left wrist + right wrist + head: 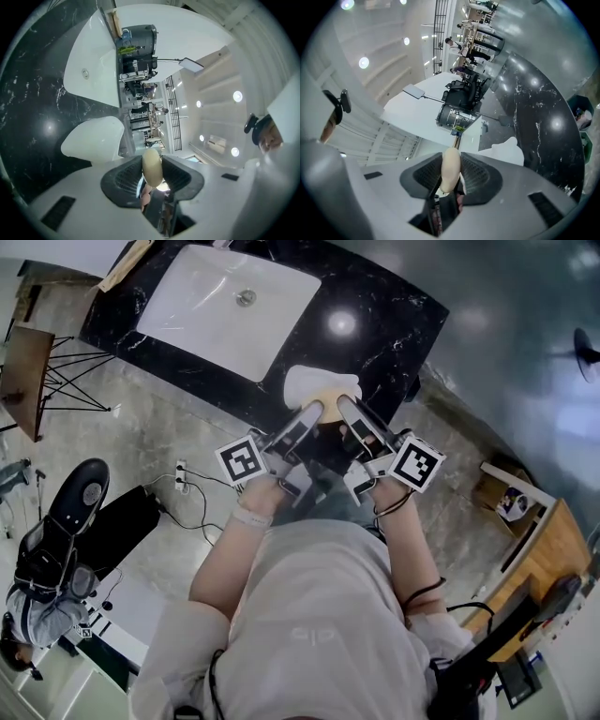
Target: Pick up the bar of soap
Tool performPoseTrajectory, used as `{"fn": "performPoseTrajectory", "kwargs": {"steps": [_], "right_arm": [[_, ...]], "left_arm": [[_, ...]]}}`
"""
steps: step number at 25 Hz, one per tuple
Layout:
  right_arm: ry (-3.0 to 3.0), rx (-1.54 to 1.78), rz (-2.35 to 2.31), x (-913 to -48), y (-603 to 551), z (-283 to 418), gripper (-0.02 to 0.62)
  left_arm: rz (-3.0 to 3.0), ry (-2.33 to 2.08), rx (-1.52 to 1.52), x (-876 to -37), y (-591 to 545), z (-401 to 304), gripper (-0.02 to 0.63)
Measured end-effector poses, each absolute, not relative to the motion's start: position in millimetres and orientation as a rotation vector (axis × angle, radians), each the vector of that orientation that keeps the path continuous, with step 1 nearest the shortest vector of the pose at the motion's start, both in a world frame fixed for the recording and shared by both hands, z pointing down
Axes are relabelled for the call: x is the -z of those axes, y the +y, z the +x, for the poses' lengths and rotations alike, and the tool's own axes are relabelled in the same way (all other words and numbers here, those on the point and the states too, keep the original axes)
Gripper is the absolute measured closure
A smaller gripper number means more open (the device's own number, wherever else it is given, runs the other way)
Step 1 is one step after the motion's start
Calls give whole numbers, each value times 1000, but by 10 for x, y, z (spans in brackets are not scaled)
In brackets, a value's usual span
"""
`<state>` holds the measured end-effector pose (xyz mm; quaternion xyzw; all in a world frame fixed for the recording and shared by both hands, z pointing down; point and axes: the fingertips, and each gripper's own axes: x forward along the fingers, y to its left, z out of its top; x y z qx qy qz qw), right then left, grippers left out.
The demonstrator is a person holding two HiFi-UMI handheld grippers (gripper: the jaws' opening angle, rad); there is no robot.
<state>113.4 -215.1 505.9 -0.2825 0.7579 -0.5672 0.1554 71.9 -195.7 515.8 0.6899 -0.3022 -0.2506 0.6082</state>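
The bar of soap (330,407) is a pale yellow oval held over the front edge of the black marble counter (384,329). It hangs just in front of a white soap dish (319,382). My left gripper (316,414) and right gripper (345,409) meet at it from either side. In the left gripper view the soap (152,165) stands edge-on, pinched between the dark ribbed pads (129,180). In the right gripper view the soap (451,168) sits the same way between its pads (476,176). The white dish (93,138) (506,150) lies beside the jaws.
A white rectangular sink (225,306) is sunk into the counter at the back left. On the marble floor stand a wire-legged chair (23,362), a black stool (80,498) and cables (187,488). Wooden furniture (553,549) stands at the right.
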Motion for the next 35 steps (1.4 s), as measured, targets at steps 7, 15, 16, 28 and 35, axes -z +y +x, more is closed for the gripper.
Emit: {"fn": "performPoseTrajectory", "kwargs": {"steps": [7,15,16,28,35], "right_arm": [[2207,1632,-754,-5034,-2075,1027,460],[2315,1625,-625,-4865,-1990,652,460],[2331,1621,-598,-4823,-1976,574,460],[2529,1595,-141,-4154,-1509,-690,460],[2608,1558,146,-3762,-996,-1356,460]], "left_arm": [[1598,-717,613,-5119,-1884,621,476],[1613,-799,701,-4953,-1762,259,476],[1618,-816,716,-4911,-1742,184,477],[1639,-1114,954,-4237,-1179,-1006,478],[1643,-1302,1069,-3871,-619,-1620,479]]}}
